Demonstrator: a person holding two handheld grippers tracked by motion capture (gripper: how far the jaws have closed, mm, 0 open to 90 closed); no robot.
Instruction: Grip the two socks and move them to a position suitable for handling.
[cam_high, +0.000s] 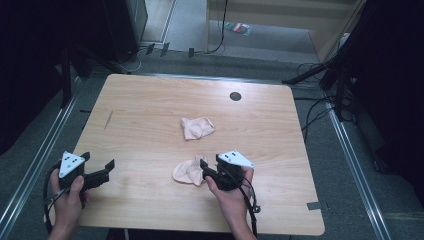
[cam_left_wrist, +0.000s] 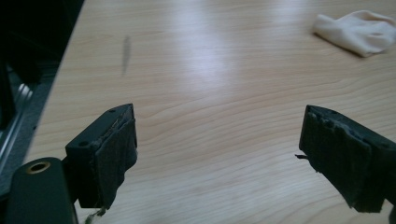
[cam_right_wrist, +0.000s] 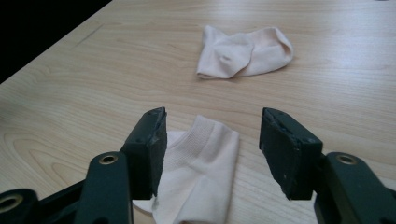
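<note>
Two pale peach socks lie on the wooden table (cam_high: 150, 100). The far sock (cam_high: 197, 128) (cam_right_wrist: 243, 52) (cam_left_wrist: 359, 31) is crumpled near the table's middle. The near sock (cam_high: 188, 171) (cam_right_wrist: 205, 163) lies closer to the front edge. My right gripper (cam_high: 205, 169) (cam_right_wrist: 212, 128) is open, and the near sock's cuff end lies between its jaws, unclamped. My left gripper (cam_high: 98, 160) (cam_left_wrist: 219, 140) stands wide open over bare wood at the front left corner, holding nothing.
A dark round hole (cam_high: 235, 96) sits in the tabletop near the back edge. A thin dark streak (cam_high: 108, 119) (cam_left_wrist: 126, 49) marks the left side. Cables and metal rails run along the floor around the table.
</note>
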